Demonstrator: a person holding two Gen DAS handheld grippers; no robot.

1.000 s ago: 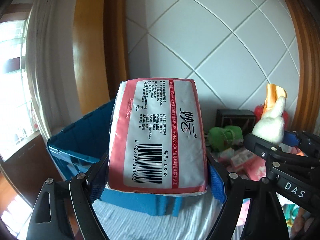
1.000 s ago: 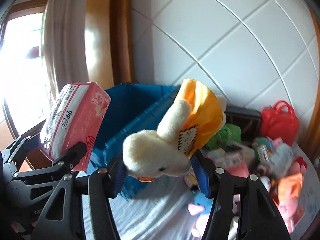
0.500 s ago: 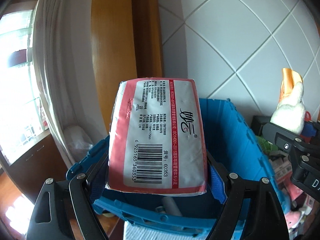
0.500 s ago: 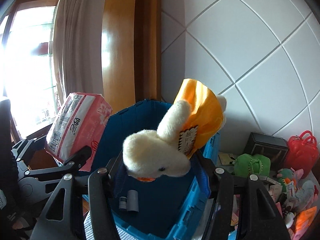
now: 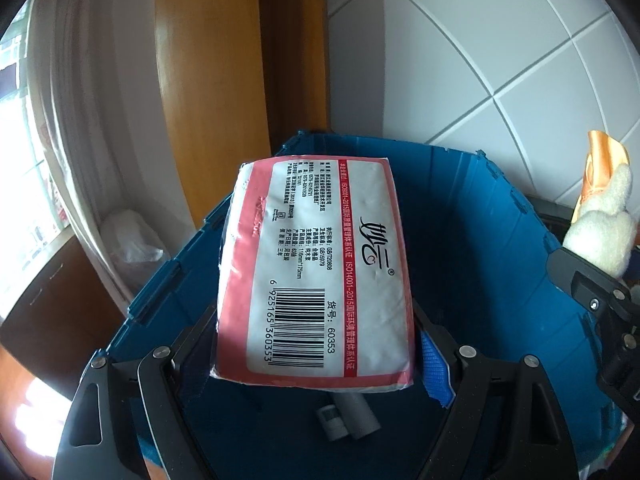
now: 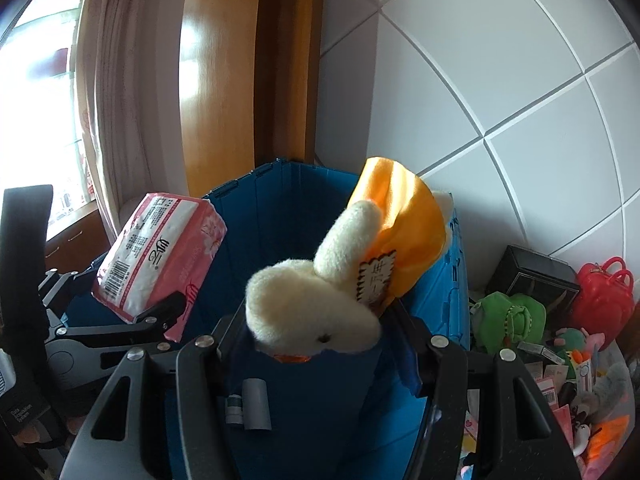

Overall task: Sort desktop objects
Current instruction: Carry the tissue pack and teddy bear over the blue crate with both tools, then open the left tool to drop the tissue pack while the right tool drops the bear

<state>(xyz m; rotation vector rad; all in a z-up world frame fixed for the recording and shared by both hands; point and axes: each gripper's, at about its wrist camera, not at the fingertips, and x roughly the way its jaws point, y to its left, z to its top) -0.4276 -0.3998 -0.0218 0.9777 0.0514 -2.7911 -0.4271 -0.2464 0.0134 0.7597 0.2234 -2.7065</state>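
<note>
Blue crate (image 6: 304, 200) open on top, interior mostly free; only a grey cylinder (image 6: 256, 404) with a smaller one beside it on the floor. Tiled wall (image 6: 500, 80) close behind. Right of crate, clutter pile (image 6: 560, 352) blocks low passes.

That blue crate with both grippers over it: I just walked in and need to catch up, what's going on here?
A person is sorting clutter into the blue crate using two handheld grippers. The left gripper is shut on a pink tissue pack, and the right gripper is shut on a cream plush toy in an orange cape. Both hang over the open crate, unreleased. A grey cylinder lies on its floor. More toys are piled to the right.
</note>
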